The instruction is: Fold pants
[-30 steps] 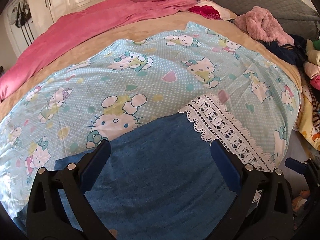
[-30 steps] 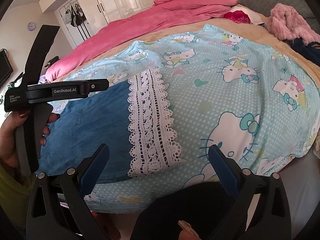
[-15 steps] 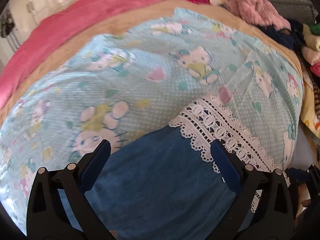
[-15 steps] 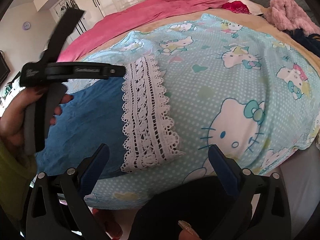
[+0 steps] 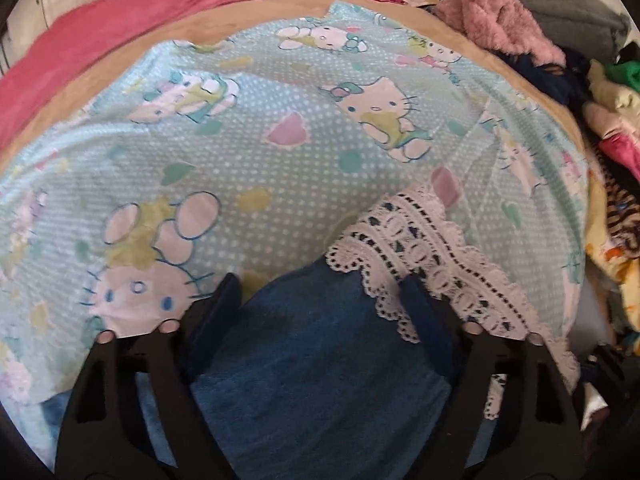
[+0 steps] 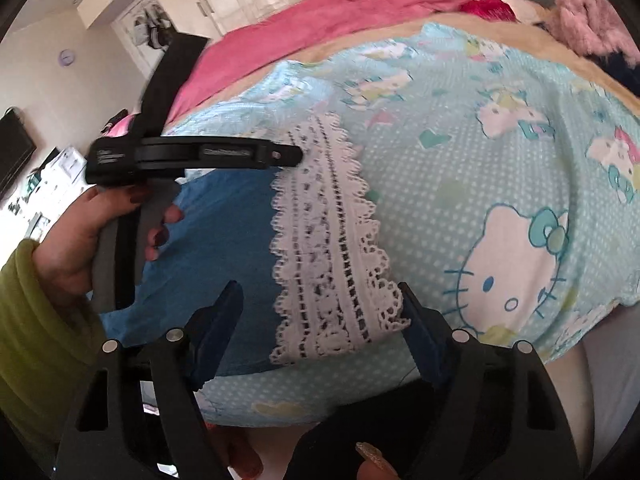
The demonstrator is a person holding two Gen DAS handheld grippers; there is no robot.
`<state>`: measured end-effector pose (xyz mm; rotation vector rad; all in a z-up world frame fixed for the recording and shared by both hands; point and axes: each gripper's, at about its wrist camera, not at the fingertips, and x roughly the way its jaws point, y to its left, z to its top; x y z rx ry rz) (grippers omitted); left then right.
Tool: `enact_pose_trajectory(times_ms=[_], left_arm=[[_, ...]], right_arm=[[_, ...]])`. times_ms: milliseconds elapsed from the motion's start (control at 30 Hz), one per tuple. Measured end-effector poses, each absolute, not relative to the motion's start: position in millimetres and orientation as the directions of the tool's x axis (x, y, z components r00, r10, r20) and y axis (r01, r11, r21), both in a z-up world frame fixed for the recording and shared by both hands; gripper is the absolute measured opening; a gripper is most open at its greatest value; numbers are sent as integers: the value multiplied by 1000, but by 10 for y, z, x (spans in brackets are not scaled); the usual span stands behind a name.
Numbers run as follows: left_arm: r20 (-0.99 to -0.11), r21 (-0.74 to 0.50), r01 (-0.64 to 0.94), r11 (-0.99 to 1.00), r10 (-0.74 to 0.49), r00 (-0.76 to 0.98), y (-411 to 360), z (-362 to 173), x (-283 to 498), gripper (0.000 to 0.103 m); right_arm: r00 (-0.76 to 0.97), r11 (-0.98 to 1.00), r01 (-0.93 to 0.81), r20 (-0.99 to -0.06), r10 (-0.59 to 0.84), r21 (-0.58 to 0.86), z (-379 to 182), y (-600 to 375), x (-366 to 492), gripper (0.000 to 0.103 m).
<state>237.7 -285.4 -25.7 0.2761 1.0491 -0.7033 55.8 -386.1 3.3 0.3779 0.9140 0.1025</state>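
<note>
Now: blue pants (image 5: pixel 320 364) flat on bed blanket (image 5: pixel 248 168), lace hem (image 6: pixel 328 248) at end. Left gripper (image 5: pixel 320 296) and right gripper (image 6: pixel 320 300) closing, hem betw jaws, not pinched yet. Bite both layers at corners, lift evenly.

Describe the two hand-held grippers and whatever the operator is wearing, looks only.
Both are matte black plastic. Left hand-held gripper and right hand-held gripper have angular arms with slot cutouts, silver pivot pins and dark blue finger pads. Seen from the right wrist view, the left unit's body carries small white lettering, too blurred to read. The left hand shows dark nail polish and a ribbed olive-green sleeve. No cables visible.
</note>
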Motion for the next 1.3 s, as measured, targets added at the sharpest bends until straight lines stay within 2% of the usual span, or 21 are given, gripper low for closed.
enact_pose_trajectory(times_ms=[133,200,233,267,400,500,567,667,700,867,1300], left_arm=[[-858,-128,673,728,-422,293,-2897,-270,2411,72],[-853,-141,689,711,-440,279,-2942,-290,2425,70],[-852,-149,693,705,-447,272,-2958,-294,2427,67],[-848,-170,698,696,-464,256,-2969,-301,2423,61],[-841,-224,704,673,-499,209,-2980,-302,2436,45],[-837,-255,695,672,-514,190,-2965,-324,2443,38],[-840,-254,689,679,-508,191,-2965,-324,2429,31],[-839,-236,688,686,-501,212,-2947,-284,2386,21],[-836,-237,687,687,-505,217,-2937,-277,2374,19],[-805,-279,678,680,-550,221,-2829,-221,2361,15],[-697,-362,658,661,-660,280,-2286,270,2251,15]], right_arm=[[614,918,67,-742,270,390,-9,-3865,594,76],[622,919,64,-735,269,390,-1,-3856,598,66],[630,914,54,-724,281,402,11,-3864,593,57],[634,906,48,-713,298,421,16,-3878,598,56],[639,900,50,-707,304,433,-35,-3887,633,56],[643,902,36,-700,309,431,-36,-3850,650,56],[643,893,28,-692,327,449,-36,-3846,662,42],[637,887,3,-685,354,462,-43,-3812,682,29],[635,885,-1,-684,359,465,-43,-3799,677,29],[652,881,-36,-656,379,472,65,-3754,642,24],[690,900,-179,-602,402,397,615,-3309,572,24]])
